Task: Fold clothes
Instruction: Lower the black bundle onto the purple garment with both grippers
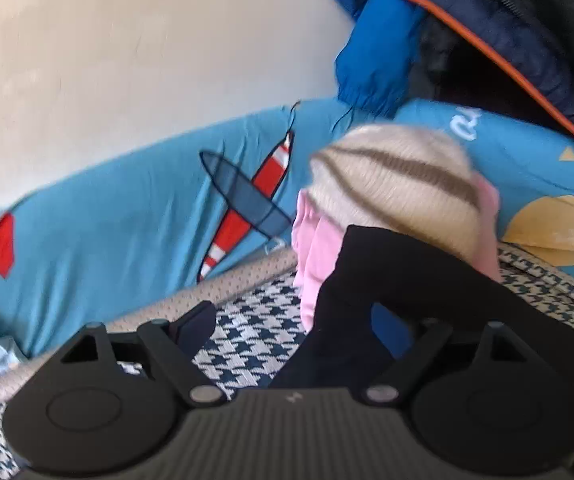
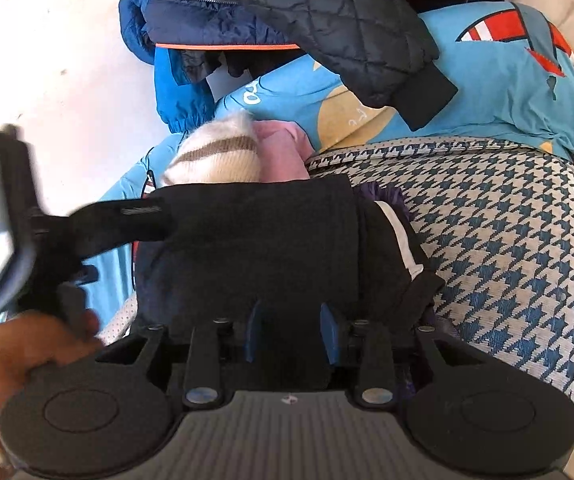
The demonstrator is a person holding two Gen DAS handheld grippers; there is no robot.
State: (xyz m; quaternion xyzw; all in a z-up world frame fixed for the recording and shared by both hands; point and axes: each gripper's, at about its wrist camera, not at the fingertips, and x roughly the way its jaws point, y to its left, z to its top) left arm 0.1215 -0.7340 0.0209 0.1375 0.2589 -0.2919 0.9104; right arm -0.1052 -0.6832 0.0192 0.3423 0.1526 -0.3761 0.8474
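two grippers over the houndstooth cover (image 2: 507, 232): my right gripper (image 2: 293, 330) stands narrow, pinching the folded black garment (image 2: 255, 240); my left gripper (image 1: 299, 320) spreads wide, black cloth draped over one finger, not pressed.

A: Any lettering worth logging?

B: White letters on the blue pillow (image 2: 287, 92), near its left edge, partly hidden under the black quilted jacket (image 2: 327, 12); possibly "QO", too curved to read.

A: Elsewhere?

B: Small white print on the jacket's collar, illegible. Faint marks on the pillow's yellow patch, unreadable.
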